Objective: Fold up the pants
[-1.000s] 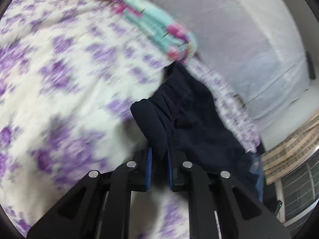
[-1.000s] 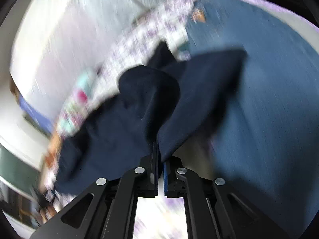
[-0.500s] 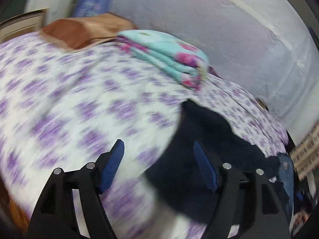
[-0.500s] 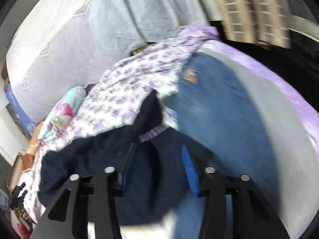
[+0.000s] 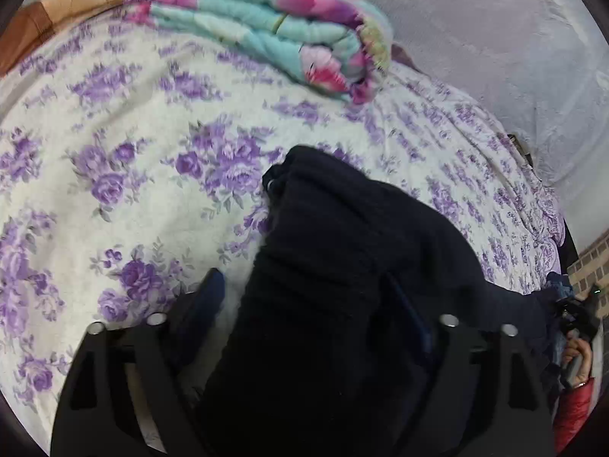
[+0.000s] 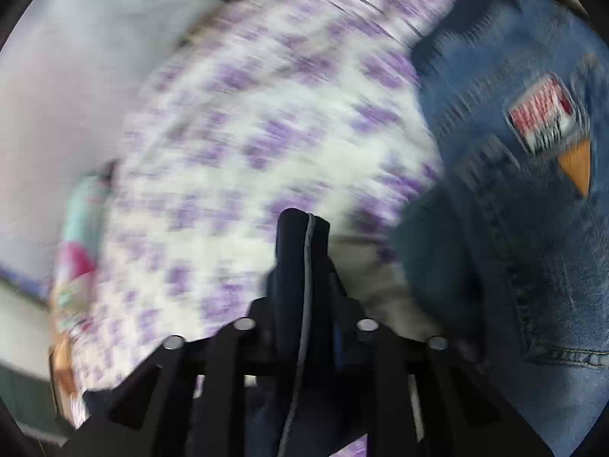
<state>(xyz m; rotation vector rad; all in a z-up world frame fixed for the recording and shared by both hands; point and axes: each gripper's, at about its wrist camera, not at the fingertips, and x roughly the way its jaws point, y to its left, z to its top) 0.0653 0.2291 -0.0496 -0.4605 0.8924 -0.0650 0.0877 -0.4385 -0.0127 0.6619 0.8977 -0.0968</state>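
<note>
both fingers reopened, closing again | pants (image 5: 342, 266) between left fingers (image 5: 213, 297) | right fingers (image 6: 335, 289) pinch hem

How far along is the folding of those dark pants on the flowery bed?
Done: the dark navy pants lie bunched into a thick layered bundle on the purple-flowered bedspread, so at least one fold seems made. In hand: the right hand-held gripper is closing on a piped edge of them; the left hand-held gripper is closing around the bundle. Left: flattening and final folds, probably.
</note>
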